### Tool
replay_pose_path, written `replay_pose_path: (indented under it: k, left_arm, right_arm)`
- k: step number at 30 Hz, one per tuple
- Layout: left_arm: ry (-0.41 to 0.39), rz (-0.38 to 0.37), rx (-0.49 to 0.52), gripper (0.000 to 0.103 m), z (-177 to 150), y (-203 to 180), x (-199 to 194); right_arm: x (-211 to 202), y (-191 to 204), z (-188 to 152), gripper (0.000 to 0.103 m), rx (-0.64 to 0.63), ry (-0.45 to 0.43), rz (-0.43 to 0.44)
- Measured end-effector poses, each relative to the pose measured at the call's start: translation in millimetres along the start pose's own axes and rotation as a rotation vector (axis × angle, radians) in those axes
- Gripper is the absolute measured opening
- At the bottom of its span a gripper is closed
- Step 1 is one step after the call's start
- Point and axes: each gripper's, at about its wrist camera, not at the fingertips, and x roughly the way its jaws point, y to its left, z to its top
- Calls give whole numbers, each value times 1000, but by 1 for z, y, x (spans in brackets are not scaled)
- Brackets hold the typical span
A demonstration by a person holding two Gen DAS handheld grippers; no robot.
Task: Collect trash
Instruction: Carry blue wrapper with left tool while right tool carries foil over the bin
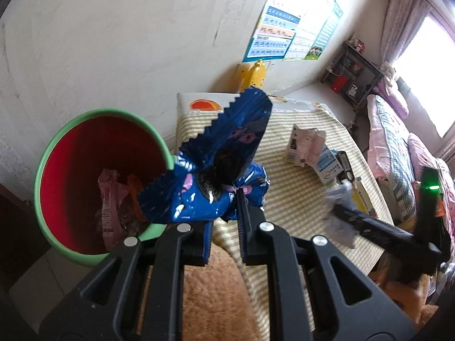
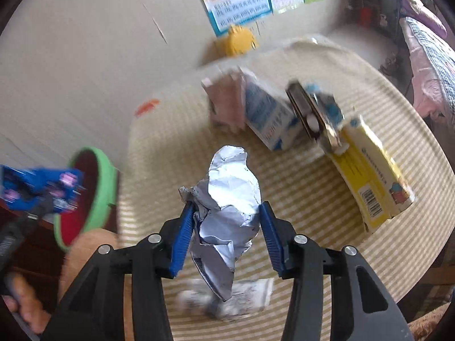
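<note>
The left claw [image 1: 224, 213] pinches a blue snack wrapper [image 1: 219, 164] that hangs over the rim of the green bin [image 1: 42, 170] at nine o'clock, where other wrappers lie inside. The right claw [image 2: 224, 227] grips a crumpled foil wrapper [image 2: 227, 199] above the striped worktop [image 2: 284, 199]. Farther off, at one o'clock, lie a blue-white carton [image 2: 267, 116] and a yellow box [image 2: 369, 176].

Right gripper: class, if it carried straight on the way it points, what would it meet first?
Probably the blue-and-white carton on the striped tablecloth, beyond the crumpled foil wrapper that the right gripper holds; depth is unclear.
</note>
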Motion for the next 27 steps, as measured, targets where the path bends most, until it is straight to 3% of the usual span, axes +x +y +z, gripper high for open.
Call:
replay_pose_path:
  k: [11,27]
  left_arm:
    - [-46,91,-54,14,9,46,-8]
    - [-40,236,-184,14,5,128,-11]
  right_arm:
    - [-18,68,12,47,-86,-35,111]
    - [18,151,9,47,-220,35,203]
